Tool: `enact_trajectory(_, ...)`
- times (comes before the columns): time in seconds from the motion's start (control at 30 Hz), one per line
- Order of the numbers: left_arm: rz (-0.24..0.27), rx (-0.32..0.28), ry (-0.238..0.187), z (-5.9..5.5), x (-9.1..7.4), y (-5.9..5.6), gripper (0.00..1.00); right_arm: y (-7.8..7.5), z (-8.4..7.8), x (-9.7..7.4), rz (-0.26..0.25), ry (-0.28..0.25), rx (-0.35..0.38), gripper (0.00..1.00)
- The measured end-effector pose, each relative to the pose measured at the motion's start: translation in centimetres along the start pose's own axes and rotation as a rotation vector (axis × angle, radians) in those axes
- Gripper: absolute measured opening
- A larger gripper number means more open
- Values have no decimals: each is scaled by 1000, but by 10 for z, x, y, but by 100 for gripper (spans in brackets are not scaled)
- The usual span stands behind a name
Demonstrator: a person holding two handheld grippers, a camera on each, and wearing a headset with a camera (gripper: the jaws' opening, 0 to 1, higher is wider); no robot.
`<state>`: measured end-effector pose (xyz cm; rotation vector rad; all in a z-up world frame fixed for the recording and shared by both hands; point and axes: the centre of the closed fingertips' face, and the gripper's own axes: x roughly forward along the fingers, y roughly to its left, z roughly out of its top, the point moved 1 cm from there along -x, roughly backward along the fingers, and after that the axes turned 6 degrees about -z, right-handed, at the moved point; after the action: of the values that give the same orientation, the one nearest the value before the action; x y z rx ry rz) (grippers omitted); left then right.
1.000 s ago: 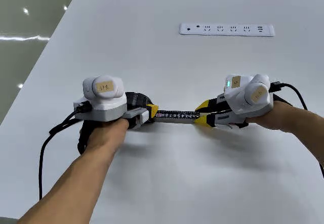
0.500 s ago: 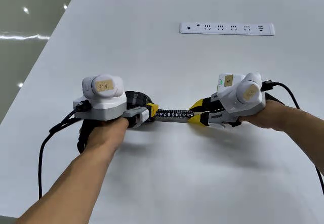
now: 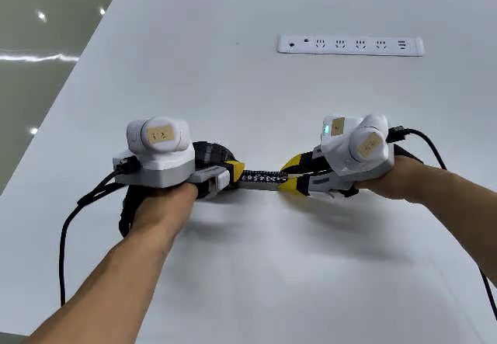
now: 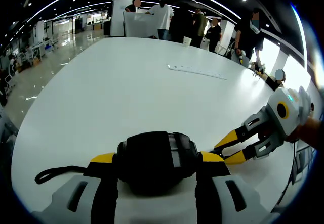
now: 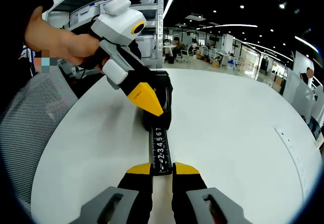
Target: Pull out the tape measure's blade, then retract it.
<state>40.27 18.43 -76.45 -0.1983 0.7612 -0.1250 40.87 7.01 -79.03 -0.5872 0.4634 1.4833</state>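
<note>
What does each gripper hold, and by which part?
The left gripper clamps the tape measure by its black case; the right gripper pinches the end of its blade.

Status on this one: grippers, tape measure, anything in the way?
Left hand-held gripper shut on tape measure case. Right hand-held gripper shut on blade tip, short length out. Power strip far off, well clear.

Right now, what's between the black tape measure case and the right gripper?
The numbered blade runs from the case to the right gripper, which pinches its end; the right gripper view shows it clearly.
</note>
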Motion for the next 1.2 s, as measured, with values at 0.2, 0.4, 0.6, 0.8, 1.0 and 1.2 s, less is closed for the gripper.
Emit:
enact_trajectory(0.2, -2, -1, 0, 0, 0, 0, 57, 0, 3, 6, 3, -4, -1, 10)
enact_trajectory(0.4, -5, -3, 0, 0, 0, 1, 57, 0, 7, 12, 8, -7, -2, 10)
enact_trajectory(0.6, -9, -5, 1, 0, 0, 1, 57, 1, 11, 18, 7, -12, -3, 10)
enact_trajectory(0.8, -13, -3, 3, 0, 0, 1, 57, 3, 16, 27, 10, -19, -3, 10)
enact_trajectory(1.0, -16, -8, 4, 0, -1, 1, 57, 6, 23, 33, 14, -23, -10, 10)
enact_trajectory(1.2, -17, -11, 4, 0, -1, 1, 57, 8, 28, 39, 20, -23, -15, 10)
